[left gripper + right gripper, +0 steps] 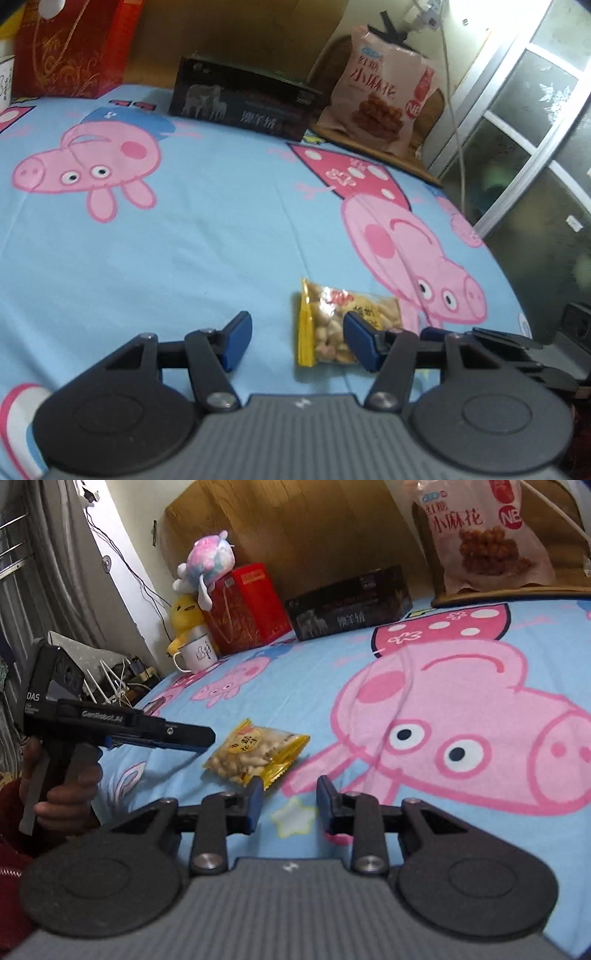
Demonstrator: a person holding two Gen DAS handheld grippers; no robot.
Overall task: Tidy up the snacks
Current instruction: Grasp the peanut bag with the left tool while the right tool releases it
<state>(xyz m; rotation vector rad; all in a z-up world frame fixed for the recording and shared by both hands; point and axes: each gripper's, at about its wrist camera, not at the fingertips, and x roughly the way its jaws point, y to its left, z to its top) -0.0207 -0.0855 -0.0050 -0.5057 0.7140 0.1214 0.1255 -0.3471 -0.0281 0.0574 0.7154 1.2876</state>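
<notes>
A small clear-and-yellow packet of peanuts [256, 755] lies flat on a bed covered by a light blue cartoon-pig sheet [184, 236], toward the near part of the bed and well apart from the other goods lined up at the far side. The left tongs [297, 341] hover low over the sheet with their blue pads apart and nothing clamped; in the left wrist view the packet sits between them but off to the right, with the right-hand pad overlapping the packet's edge, and whether that pad touches it cannot be told. In the right wrist view a hand [62, 794] with a dark red sleeve grips the left tool's handle, and its tip points toward the packet from the left. The right tongs [290, 799] stand partly apart with nothing between the pads, over a yellow star printed on the sheet, just nearer than the packet; the left pad overlaps the packet's corner. At the far side a dark box [243, 98] lies along the bed's edge, a pink snack bag [384, 96] stands upright just to its right on a wooden surface, and a red gift bag [247, 605] sits to its left. Beside the red bag are a white mug [197, 653], a yellow plush toy [186, 614] and a pink-and-blue plush toy [205, 563] on top.
</notes>
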